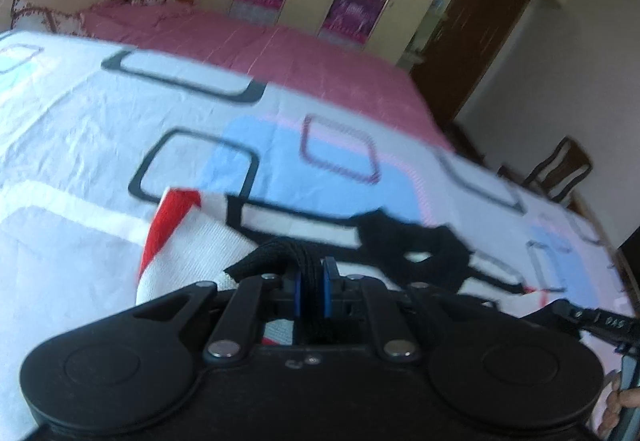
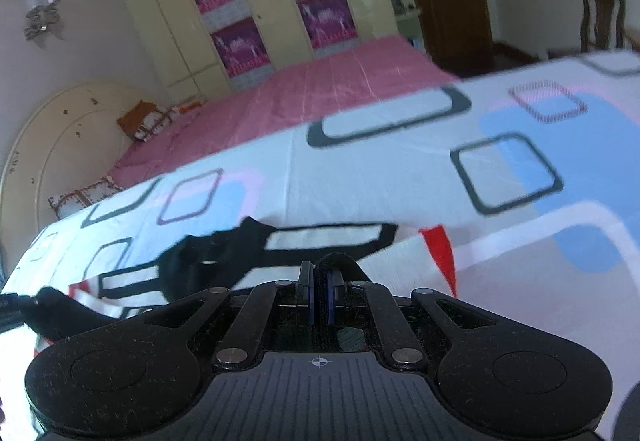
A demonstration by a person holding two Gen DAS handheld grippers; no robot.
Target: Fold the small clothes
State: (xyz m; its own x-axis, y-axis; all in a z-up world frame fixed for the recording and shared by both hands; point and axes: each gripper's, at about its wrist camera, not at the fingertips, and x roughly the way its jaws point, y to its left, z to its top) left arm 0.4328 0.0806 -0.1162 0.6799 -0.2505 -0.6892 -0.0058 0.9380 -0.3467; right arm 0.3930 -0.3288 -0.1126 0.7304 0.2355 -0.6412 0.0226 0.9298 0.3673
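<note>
Mid-fold, by my read: both grippers carry the garment's black-trimmed edge over the bedspread (image 1: 100,129), probably to lay it across the rest of the piece. The small white garment (image 1: 208,241), with red and black trim, hangs from the tools just above the patterned cover, partly draped on it. Left gripper (image 1: 311,283): blue pads nearly together, clamped on a bunched black band. Right gripper (image 2: 319,293): jaws fully pinched on the same black edging. Next move calls for keeping both ends level and taut, setting the edge down squarely on the lower half, then letting go together. Frames are blurred, so alignment is unclear.
</note>
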